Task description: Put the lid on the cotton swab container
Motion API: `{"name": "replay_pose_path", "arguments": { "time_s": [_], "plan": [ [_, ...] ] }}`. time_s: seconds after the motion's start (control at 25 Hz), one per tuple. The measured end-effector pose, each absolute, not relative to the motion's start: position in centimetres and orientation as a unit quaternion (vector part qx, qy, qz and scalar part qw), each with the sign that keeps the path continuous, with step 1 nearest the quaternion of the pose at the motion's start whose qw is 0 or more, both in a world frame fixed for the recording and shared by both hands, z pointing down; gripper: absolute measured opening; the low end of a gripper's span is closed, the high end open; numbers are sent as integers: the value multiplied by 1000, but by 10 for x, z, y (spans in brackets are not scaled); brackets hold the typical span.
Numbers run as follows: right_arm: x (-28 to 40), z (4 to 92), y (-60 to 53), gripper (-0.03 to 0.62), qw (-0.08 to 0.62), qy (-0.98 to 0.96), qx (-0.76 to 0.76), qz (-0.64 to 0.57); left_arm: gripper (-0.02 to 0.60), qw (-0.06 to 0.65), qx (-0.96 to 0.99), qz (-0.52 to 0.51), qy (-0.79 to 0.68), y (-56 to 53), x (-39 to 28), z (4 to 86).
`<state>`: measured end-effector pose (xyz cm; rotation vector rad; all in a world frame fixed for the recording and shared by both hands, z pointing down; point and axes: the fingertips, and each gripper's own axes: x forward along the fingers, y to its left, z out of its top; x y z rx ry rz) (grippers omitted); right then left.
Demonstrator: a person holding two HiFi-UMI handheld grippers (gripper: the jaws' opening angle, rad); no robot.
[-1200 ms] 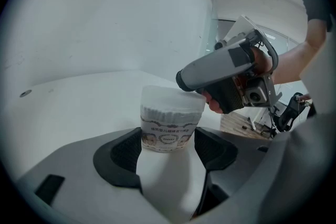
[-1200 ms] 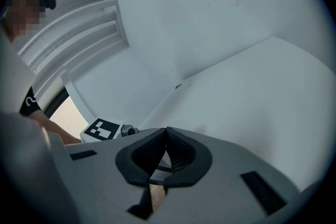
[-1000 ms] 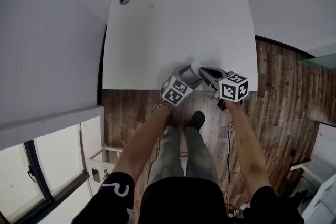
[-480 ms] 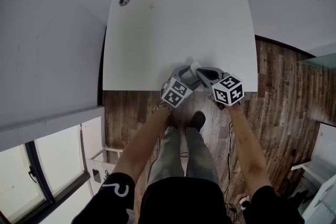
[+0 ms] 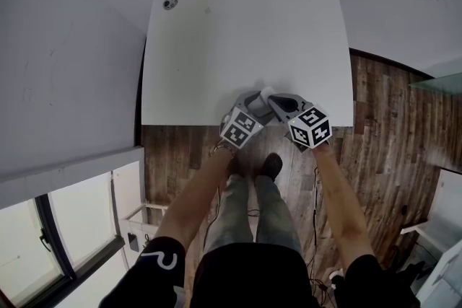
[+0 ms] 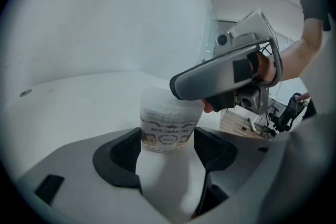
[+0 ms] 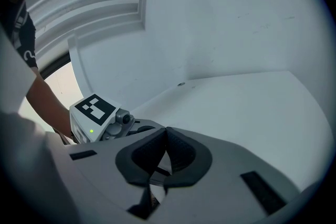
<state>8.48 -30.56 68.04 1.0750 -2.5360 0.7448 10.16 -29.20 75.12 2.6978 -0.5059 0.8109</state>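
A clear round cotton swab container (image 6: 168, 126) with a printed label stands near the front edge of the white table (image 5: 216, 47). A translucent lid (image 6: 160, 99) sits on top of it. My left gripper (image 6: 168, 147) is shut on the container, one dark pad against each side. My right gripper (image 6: 215, 78) comes in from the right, its closed tip resting over the lid's right edge. In the right gripper view its pads (image 7: 178, 147) meet with nothing between them. The head view shows the container (image 5: 268, 92) as a small white spot between the left gripper (image 5: 257, 103) and right gripper (image 5: 278, 103).
A small round grommet (image 5: 170, 2) sits at the table's far left corner. The table's front edge (image 5: 188, 123) runs just behind the grippers, with wooden floor (image 5: 375, 126) and the person's legs below. White walls stand behind and to the left of the table.
My right gripper has shifted a little left and nearer the person, its marker cube turning. The left gripper and the container have hardly moved.
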Motion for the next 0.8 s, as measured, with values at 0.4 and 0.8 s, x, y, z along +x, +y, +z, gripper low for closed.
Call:
{"name": "replay_pose_path", "arguments": {
  "time_s": [0.4, 0.8],
  "plan": [
    [93, 674, -288, 12, 147, -862, 410, 259, 313, 150, 927, 280, -197, -275, 65, 739],
    [129, 626, -278, 14, 124, -818, 494, 267, 236, 168, 929, 188, -269, -273, 28, 650]
  ]
}}
